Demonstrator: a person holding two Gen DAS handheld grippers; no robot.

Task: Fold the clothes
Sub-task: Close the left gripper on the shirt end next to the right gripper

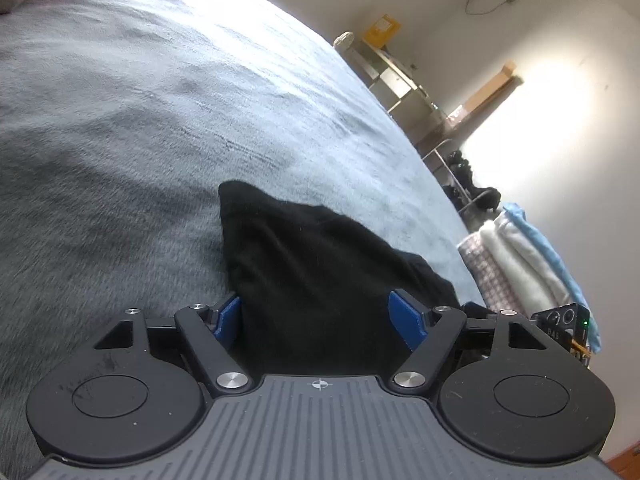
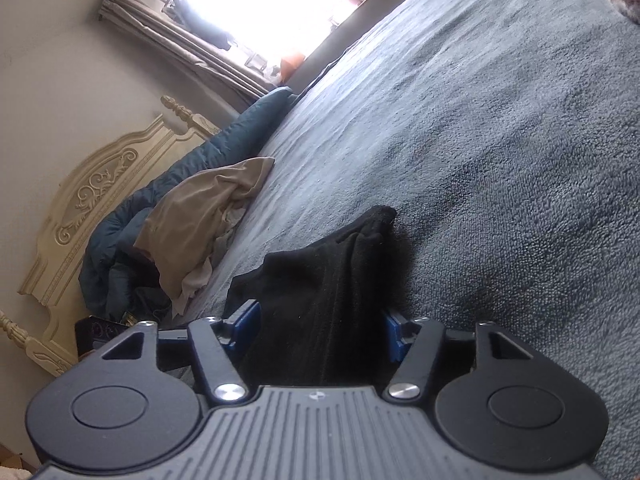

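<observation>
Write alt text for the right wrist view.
A black garment bunches between the right gripper's blue fingers on a grey blanket. Beyond lie beige clothes, a teal duvet and a cream headboard.

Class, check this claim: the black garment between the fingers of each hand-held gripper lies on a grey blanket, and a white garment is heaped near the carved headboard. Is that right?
One detail is wrong: the heaped garment near the carved headboard is beige, not white, as the right wrist view shows. The black garment does lie on the grey blanket between each hand-held gripper's fingers.
</observation>
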